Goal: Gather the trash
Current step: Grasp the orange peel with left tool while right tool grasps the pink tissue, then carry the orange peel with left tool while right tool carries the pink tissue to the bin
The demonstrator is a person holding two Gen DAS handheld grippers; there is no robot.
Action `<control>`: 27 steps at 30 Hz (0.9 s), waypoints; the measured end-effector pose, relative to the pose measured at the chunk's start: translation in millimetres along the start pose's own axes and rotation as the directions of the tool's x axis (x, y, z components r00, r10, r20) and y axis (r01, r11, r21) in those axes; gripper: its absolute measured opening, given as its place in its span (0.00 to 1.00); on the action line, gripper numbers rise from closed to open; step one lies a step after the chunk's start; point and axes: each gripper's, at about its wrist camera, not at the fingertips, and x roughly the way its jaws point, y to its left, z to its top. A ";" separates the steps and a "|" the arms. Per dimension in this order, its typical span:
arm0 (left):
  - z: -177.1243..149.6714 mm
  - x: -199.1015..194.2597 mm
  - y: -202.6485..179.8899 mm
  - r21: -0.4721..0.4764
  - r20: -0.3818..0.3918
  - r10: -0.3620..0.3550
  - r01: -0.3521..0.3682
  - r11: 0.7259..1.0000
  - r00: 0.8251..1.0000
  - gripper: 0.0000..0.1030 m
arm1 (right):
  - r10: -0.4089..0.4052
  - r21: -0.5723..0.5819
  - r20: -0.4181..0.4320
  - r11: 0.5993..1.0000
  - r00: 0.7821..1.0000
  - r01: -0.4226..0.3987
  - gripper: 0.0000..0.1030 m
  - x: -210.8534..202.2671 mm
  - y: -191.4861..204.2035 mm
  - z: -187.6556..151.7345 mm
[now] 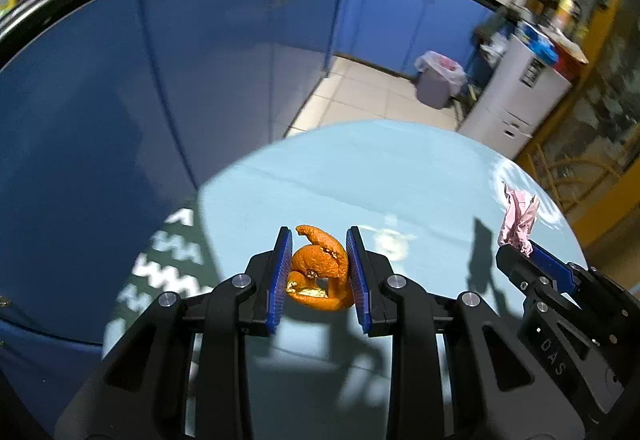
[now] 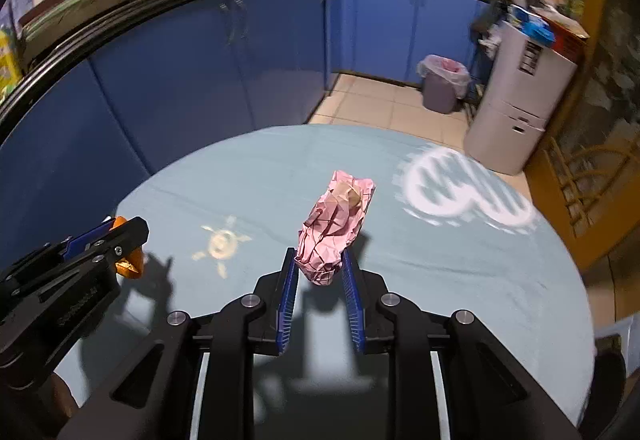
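The left gripper [image 1: 319, 272] was clamped on a curl of orange peel [image 1: 319, 274], its blue ribbed pads [image 1: 280, 280] pressing on both sides of the peel. The peel hung between them above the table [image 1: 320, 176], with its pale inner side showing at the bottom. The right gripper [image 2: 319, 272] was clamped on the lower end of a crumpled pink paper [image 2: 334, 230]; the rest of the paper stood up and away past the fingertips, with a brownish patch near its top. Seen from the left wrist, the right gripper came in at the lower right edge with the pink paper sticking up from its tip; seen from the right wrist, the left gripper came in at the lower left with a bit of orange showing beside its black finger.

Under both lay the round table in a light blue cloth, printed with a pale sun [image 2: 222, 242] and a white cloud [image 2: 460, 192]. Beyond the table's far edge were tiled floor [image 2: 380, 100] and blue cabinet fronts [image 2: 200, 80]. Well apart from the table, a grey trash bin [image 2: 442, 82] with a clear liner stood on the floor in the corner, just beside a white appliance [image 2: 520, 100], and pink scraps showed inside the liner
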 end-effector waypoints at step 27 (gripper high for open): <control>-90.0 -30.8 -303.7 0.450 -0.067 -0.180 0.190 0.873 0.981 0.29 | -0.210 0.397 0.049 0.901 0.976 0.174 0.22 -114.4 -248.6 -119.5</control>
